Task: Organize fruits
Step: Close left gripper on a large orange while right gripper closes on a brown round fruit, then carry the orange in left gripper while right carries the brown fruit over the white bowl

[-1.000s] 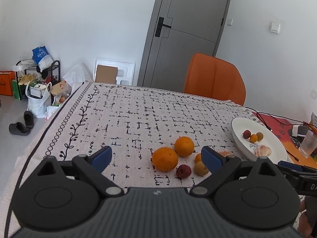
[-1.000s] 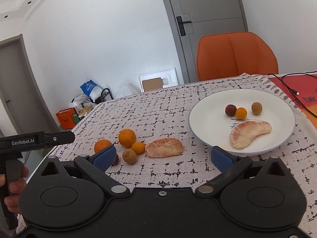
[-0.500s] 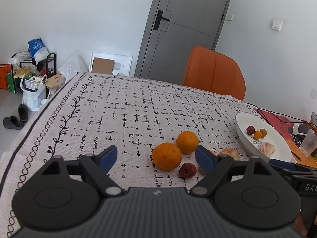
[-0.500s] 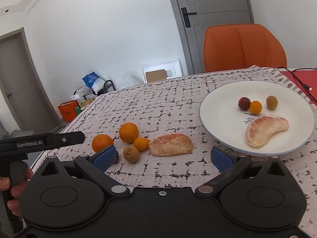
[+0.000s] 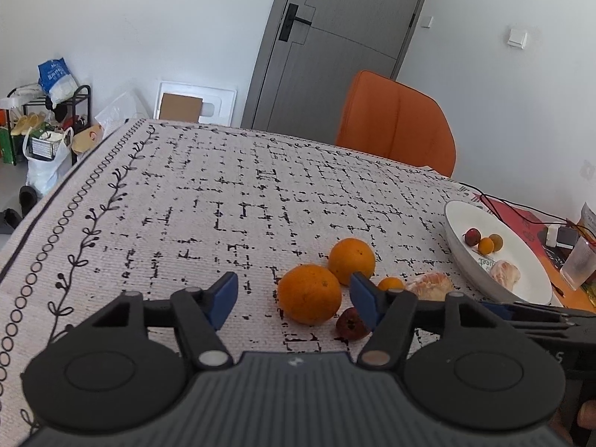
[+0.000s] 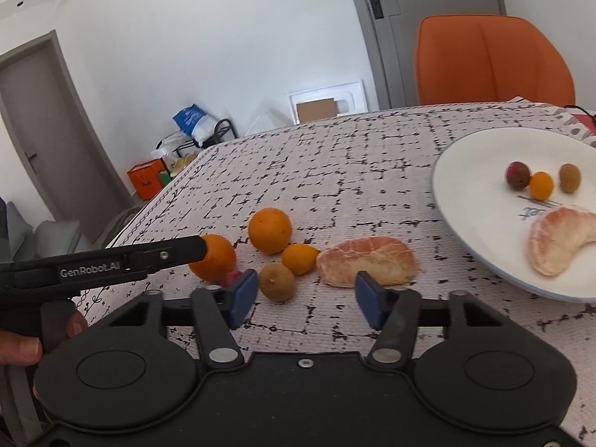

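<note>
Your left gripper hangs low over the tablecloth with its blue pads spread apart and nothing between them; its right pad sits just in front of the near orange and covers part of the dark red fruit. Your right gripper is likewise spread wide and holds nothing, its pads bracketing the gap between the brown fruit and the pomelo segment.

Take the white plate as your landmark. The loose fruit all lies on the cloth to the plate's left: the pomelo segment nearest it but clear of its rim, then the small tangerine touching the segment's left end, the brown fruit just in front of that, and the far orange behind. The segment's long axis runs left to right, roughly across your right gripper's fingers, flat side down.

On the plate sit three small fruits in a row and a second pomelo segment, curved, near the rim closest to you.

Beyond the fruit, away from the plate, the cloth lies bare up to its bordered edge. An orange chair stands behind the table's far edge.
</note>
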